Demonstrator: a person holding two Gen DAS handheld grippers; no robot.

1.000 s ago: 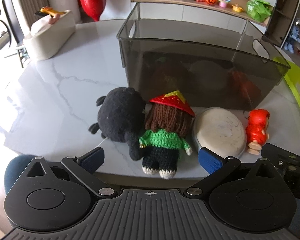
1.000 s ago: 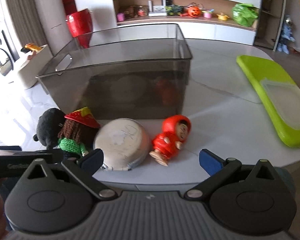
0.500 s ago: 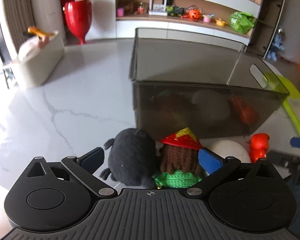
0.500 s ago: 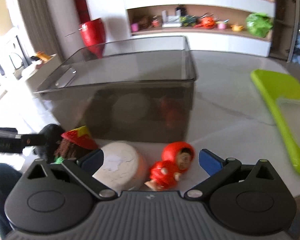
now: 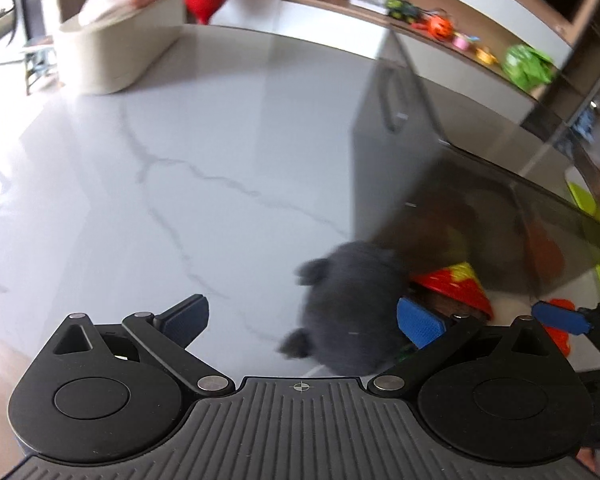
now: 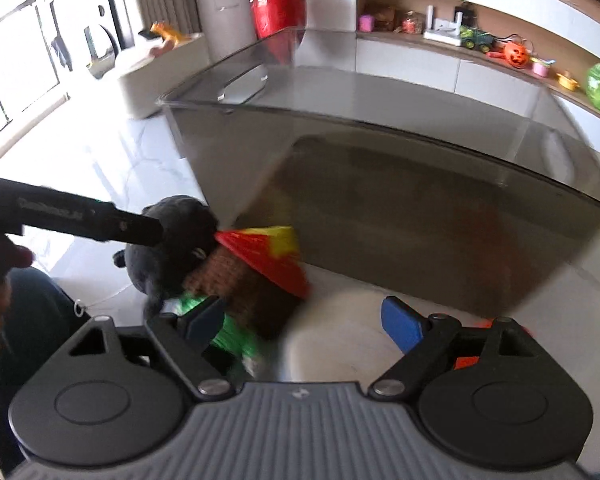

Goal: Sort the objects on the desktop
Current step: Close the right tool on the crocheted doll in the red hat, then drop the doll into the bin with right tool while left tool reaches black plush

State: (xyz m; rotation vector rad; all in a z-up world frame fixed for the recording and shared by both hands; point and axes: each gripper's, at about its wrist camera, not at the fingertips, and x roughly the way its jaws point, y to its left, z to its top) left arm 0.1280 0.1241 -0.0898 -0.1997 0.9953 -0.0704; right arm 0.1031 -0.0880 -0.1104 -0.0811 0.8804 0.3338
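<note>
Black plush toy [image 5: 352, 304], round and fuzzy, is lying between the left gripper [image 5: 302, 320] fingers; both grippers' jaws are standing apart, right gripper [image 6: 300, 320] included.

On the marble table before me, a black plush toy [image 5: 352, 308] lies touching a crocheted doll [image 6: 256, 280] in red-and-yellow hat at its three o'clock, a smoky bin [image 6: 400, 184] at twelve.

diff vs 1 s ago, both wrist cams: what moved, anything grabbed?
Both hand-held grippers closed in low on the toy row. The left hand-held gripper swung leftward and now brackets the black plush; the right hand-held gripper slid left from the red figurine to the white round object and crochet doll. Both are open, nothing grabbed. The toys and the smoked bin have not moved.
</note>
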